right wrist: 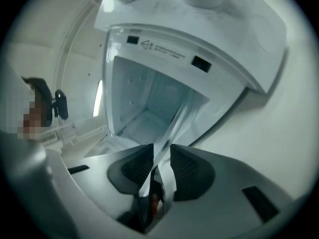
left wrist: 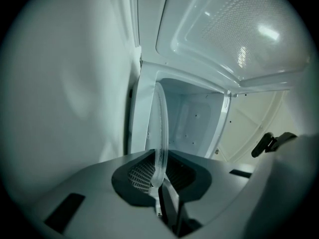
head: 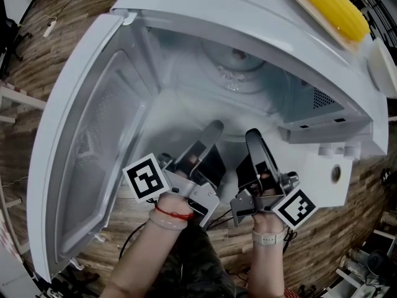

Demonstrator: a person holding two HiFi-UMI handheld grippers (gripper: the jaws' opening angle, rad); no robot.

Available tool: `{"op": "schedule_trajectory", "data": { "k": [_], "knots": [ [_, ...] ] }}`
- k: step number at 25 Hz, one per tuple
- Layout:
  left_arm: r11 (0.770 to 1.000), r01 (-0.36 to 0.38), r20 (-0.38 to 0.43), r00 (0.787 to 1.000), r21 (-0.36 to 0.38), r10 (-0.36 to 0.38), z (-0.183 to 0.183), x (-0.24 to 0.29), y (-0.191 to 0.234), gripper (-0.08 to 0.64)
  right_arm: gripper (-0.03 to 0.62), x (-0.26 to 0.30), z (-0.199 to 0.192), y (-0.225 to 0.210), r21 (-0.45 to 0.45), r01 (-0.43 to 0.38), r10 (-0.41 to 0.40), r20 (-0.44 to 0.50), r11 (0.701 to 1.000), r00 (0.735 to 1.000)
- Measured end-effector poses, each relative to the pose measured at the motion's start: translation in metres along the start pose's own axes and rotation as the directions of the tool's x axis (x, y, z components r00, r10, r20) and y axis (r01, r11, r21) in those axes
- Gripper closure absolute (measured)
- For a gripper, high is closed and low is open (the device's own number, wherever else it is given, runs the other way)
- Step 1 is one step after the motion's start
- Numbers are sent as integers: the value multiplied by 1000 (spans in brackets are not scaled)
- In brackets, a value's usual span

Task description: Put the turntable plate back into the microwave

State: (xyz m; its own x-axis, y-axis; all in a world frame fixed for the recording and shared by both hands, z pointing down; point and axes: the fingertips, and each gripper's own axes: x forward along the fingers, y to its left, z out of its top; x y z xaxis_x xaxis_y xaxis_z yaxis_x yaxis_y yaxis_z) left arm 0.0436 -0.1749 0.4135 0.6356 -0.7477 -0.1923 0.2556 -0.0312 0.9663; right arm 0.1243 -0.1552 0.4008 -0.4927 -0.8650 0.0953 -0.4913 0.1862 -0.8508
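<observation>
**One glass plate at the microwave mouth, two tongs on its near rim**

- 1 turntable plate point(left wrist: 160, 128): clear glass, seen edge-on in both gripper views. It reaches from the jaws toward the open cavity, at the near edge of the opening. In the head view it is only a faint haze and its outline is hard to make out.
- 2 tongs, side by side and close together, both pointing into the opening.
- Left gripper point(head: 213, 129): jaws clamped on the plate's rim, dark pads pressing both faces.
- Right gripper point(head: 253, 135): jaws stand apart. The rim runs slantwise through the gap and the pads do not pinch it.
- 2 marker cubes, one on each tong, near the wrists.
- 2 hands hold the tongs. The left wrist has a red string point(head: 173, 213).
- 1 microwave point(head: 322, 148): white, cavity lit. Its one door point(head: 93, 141) is swung wide open at left, and the control panel at right has a round knob spot point(head: 335, 174).
- 1 yellow object point(head: 332, 6) lies on top of the microwave, far right.
- Wooden floor point(head: 56, 48) shows to the left and below.
</observation>
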Motion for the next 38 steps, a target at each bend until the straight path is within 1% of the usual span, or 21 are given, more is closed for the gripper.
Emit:
{"op": "schedule_trajectory", "data": {
  "k": [1, 2, 3, 4, 5, 6, 7, 8, 11, 13, 15, 18, 21, 24, 28, 33, 35, 38],
  "knots": [
    [1000, -2, 1, 1000, 2, 2, 1, 2, 0, 500, 490, -1, -2, 2, -79, 20, -23, -42, 997, 999],
    [1000, -5, 2, 1000, 4, 5, 2, 3, 0, 500, 478, -2, -5, 4, -161, 31, -45, -86, 987, 995],
    [1000, -8, 4, 1000, 4, 8, 2, 4, 1, 502, 471, -3, -8, 5, -242, 33, -67, -131, 970, 989],
    [1000, -11, 4, 1000, 3, 11, 3, 5, 1, 502, 471, -4, -12, 5, -327, 32, -94, -175, 944, 980],
    [1000, -13, 5, 1000, 5, 12, 3, 6, 1, 502, 475, -5, -16, 4, -415, 30, -130, -214, 910, 968],
    [1000, -13, 5, 1000, 7, 13, 4, 7, 1, 502, 503, -5, -20, 1, -493, 27, -169, -246, 870, 954],
    [1000, -13, 6, 1000, 10, 13, 5, 8, 1, 500, 531, -5, -23, -1, -551, 23, -203, -267, 834, 942],
    [1000, -13, 8, 1000, 13, 13, 6, 9, 1, 501, 544, -4, -26, -2, -584, 18, -223, -280, 811, 934],
    [1000, -18, 10, 1000, 22, 18, 7, 12, 1, 502, 560, 2, -33, -1, -616, -5, -233, -305, 788, 923],
    [999, -24, 10, 1000, 31, 23, 8, 14, 3, 502, 564, 8, -36, 1, -652, -20, -246, -314, 758, 917],
    [999, -34, 8, 999, 42, 34, 9, 15, 4, 502, 565, 13, -37, 3, -674, -31, -252, -318, 738, 914],
    [996, -56, 3, 998, 75, 56, 12, 16, 6, 505, 571, 19, -37, 2, -696, -46, -268, -335, 716, 903],
    [991, -77, -5, 997, 111, 78, 12, 19, 8, 503, 571, 22, -41, -2, -709, -54, -286, -352, 703, 891],
    [987, -97, -8, 995, 131, 99, 8, 21, 12, 503, 571, 25, -47, -4, -724, -63, -304, -364, 686, 880],
    [980, -118, -17, 992, 163, 122, 7, 26, 15, 503, 572, 30, -42, -6, -724, -42, -307, -344, 688, 887],
    [968, -130, -65, 987, 216, 147, 3, 31, 14, 503, 572, 35, -32, -9, -717, -27, -305, -330, 697, 893],
    [962, -150, -80, 982, 229, 172, -1, 28, 15, 502, 572, 36, -30, -11, -716, -22, -308, -327, 698, 893],
    [946, -181, -117, 969, 269, 219, -8, 19, 18, 502, 572, 37, -28, -15, -710, -7, -316, -322, 704, 892]
  ]
}}
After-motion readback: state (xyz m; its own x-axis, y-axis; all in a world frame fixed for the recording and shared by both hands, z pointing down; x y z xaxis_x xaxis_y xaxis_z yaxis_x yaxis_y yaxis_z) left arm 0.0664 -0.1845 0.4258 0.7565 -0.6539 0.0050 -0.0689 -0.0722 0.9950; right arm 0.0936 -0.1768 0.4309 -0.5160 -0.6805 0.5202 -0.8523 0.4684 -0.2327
